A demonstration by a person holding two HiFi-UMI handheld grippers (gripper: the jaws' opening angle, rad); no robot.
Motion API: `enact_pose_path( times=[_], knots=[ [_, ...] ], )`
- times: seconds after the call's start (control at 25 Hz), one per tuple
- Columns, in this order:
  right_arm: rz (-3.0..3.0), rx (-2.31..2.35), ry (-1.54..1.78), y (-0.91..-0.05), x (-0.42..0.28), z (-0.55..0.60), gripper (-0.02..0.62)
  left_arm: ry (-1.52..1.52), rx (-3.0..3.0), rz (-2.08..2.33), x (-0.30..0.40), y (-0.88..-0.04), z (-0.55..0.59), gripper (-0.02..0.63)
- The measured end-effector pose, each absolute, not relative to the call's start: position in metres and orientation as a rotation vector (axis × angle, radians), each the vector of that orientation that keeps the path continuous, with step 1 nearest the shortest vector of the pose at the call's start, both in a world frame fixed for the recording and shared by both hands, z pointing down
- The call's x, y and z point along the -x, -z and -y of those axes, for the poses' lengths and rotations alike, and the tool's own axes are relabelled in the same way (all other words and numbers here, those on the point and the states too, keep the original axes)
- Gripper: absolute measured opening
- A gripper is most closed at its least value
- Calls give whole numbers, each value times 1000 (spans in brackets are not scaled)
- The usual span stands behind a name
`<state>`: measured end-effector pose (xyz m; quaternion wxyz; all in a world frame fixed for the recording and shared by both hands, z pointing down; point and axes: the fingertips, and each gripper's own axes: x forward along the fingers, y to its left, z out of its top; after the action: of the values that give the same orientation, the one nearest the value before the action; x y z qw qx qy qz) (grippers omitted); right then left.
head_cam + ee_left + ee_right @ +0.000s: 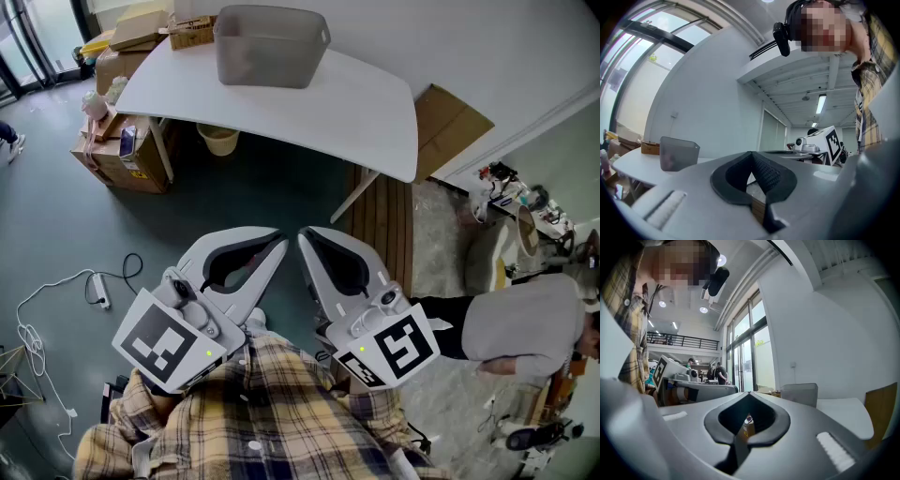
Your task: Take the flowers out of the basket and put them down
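A grey plastic basket (pixel 272 45) stands at the far side of a white table (pixel 375 112), well ahead of both grippers. From above I see no flowers in it; a faint pink blur shows through the wall of the basket (pixel 677 152) in the left gripper view. My left gripper (pixel 279 244) and right gripper (pixel 305 234) are held side by side close to my chest, above the floor and short of the table. Both are shut with nothing between the jaws. The left gripper (pixel 751 153) and right gripper (pixel 750 393) point level toward the basket (pixel 799 393).
Cardboard boxes (pixel 122 150) are stacked on the floor at the table's left end, and a yellow bin (pixel 218 139) stands under it. A power strip with cable (pixel 98 289) lies on the floor at left. A cardboard sheet (pixel 455 122) leans at right. A person (pixel 525 328) sits at right.
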<state>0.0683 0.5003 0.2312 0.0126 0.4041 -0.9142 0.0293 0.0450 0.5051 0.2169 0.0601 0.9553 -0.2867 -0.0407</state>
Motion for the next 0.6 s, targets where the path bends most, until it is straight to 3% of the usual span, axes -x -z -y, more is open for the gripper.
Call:
enact_pose_path(
  times=[0.6],
  knots=[
    [2856, -1274, -95, -233, -83, -508, 5, 127, -2868, 942, -46, -222, -505, 12]
  ],
)
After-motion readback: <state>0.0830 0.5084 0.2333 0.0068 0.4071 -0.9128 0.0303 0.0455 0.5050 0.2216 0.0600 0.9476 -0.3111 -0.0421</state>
